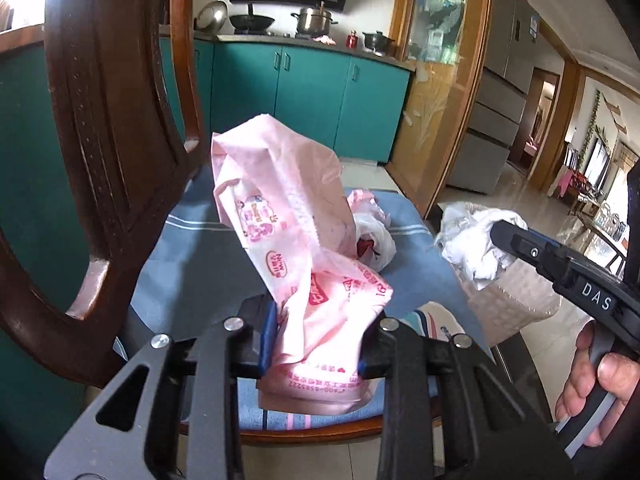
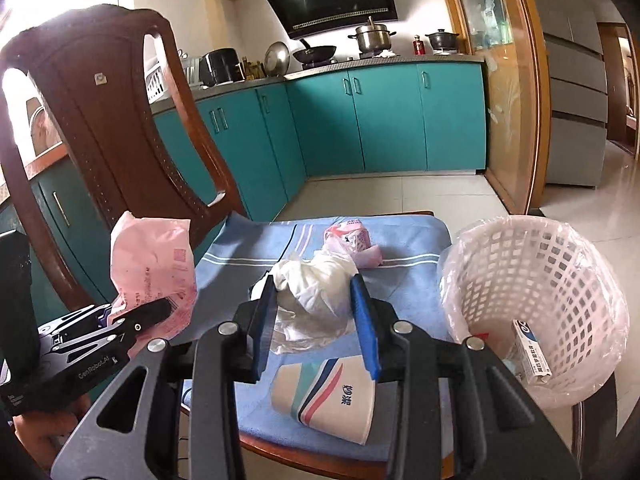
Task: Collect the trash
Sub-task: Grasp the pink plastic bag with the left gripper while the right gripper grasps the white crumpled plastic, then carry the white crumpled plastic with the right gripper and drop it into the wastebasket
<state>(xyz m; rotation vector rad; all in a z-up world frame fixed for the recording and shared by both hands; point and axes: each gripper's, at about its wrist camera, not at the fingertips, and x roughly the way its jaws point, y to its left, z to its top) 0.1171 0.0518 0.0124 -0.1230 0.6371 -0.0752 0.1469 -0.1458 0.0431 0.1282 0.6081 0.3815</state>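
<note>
My left gripper (image 1: 318,340) is shut on a crumpled pink printed wrapper (image 1: 288,240), held above the blue cushion (image 1: 192,264) of a wooden chair; the wrapper also shows in the right wrist view (image 2: 154,268). My right gripper (image 2: 316,320) is shut on a wad of white plastic (image 2: 316,284), held above the cushion beside the white lattice trash basket (image 2: 532,296). In the left wrist view this gripper holds the wad (image 1: 476,240) over the basket (image 1: 508,300). A small pink-and-clear bag (image 2: 352,240) and a paper cup (image 2: 328,396) lie on the cushion.
The basket has a clear liner and holds a small box (image 2: 530,356). The dark wooden chair back (image 2: 104,120) rises at the left. Teal kitchen cabinets (image 2: 384,120) stand behind, with tiled floor (image 2: 400,196) between. A fridge (image 2: 576,80) stands at the right.
</note>
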